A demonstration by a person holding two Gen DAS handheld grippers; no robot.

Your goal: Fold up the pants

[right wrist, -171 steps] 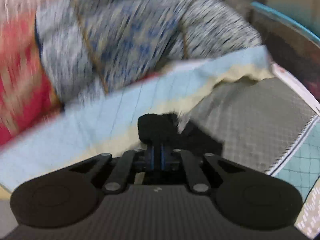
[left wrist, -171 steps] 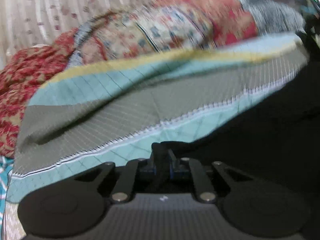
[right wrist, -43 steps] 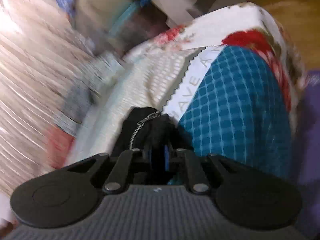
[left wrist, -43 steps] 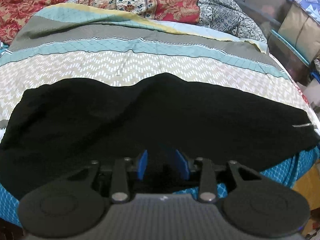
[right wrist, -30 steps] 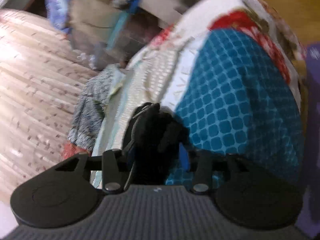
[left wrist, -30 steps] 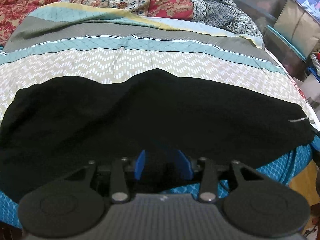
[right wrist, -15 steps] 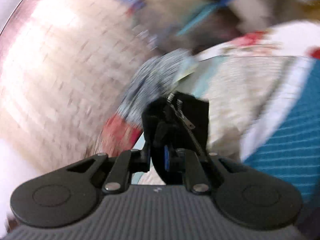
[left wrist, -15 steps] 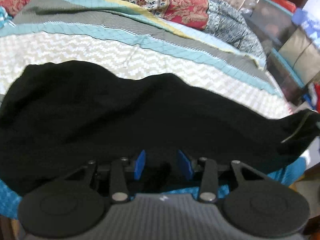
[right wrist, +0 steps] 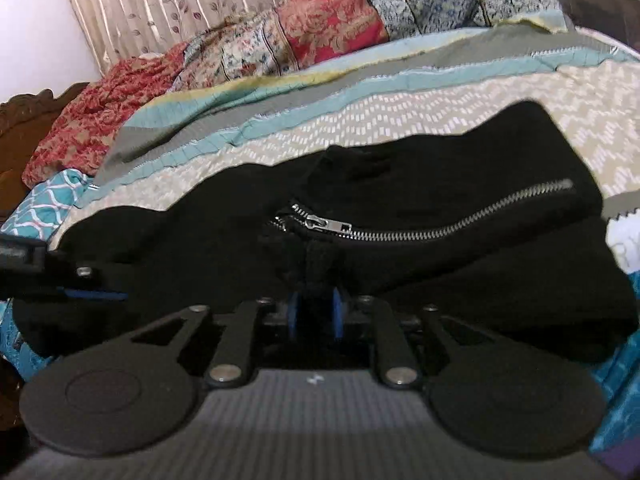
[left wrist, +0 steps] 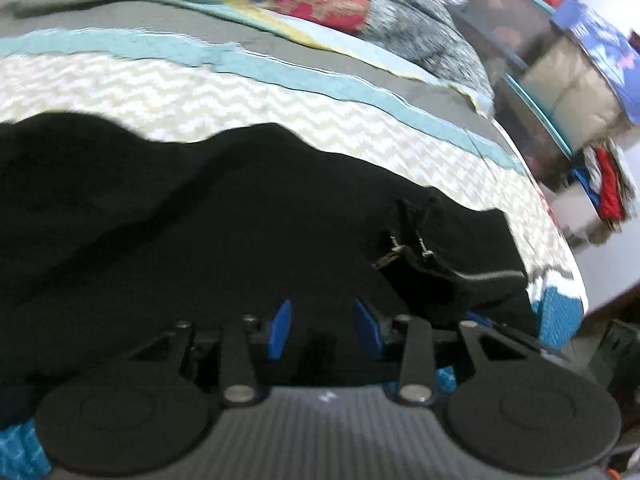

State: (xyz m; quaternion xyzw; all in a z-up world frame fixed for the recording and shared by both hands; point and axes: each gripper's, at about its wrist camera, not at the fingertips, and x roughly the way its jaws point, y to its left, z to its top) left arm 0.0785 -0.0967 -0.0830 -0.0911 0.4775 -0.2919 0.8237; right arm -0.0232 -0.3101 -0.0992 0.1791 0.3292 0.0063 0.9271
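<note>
Bed [left wrist: 280, 92] with striped and chevron cover, patchwork quilt [right wrist: 320, 36] heaped along the far side, pleated curtain [right wrist: 180, 4] behind. Black pants [left wrist: 180, 232] lie spread across the near half of the bed, one end doubled back over the rest, its metal zipper [right wrist: 440, 220] facing up. Left tongs [left wrist: 324, 326]: low at the near hem, level, blue pads parted, nothing between them. Right tongs [right wrist: 314, 314]: low over the pants, pointing toward the quilt, clenched on a bunch of black cloth just below the zipper pull.
</note>
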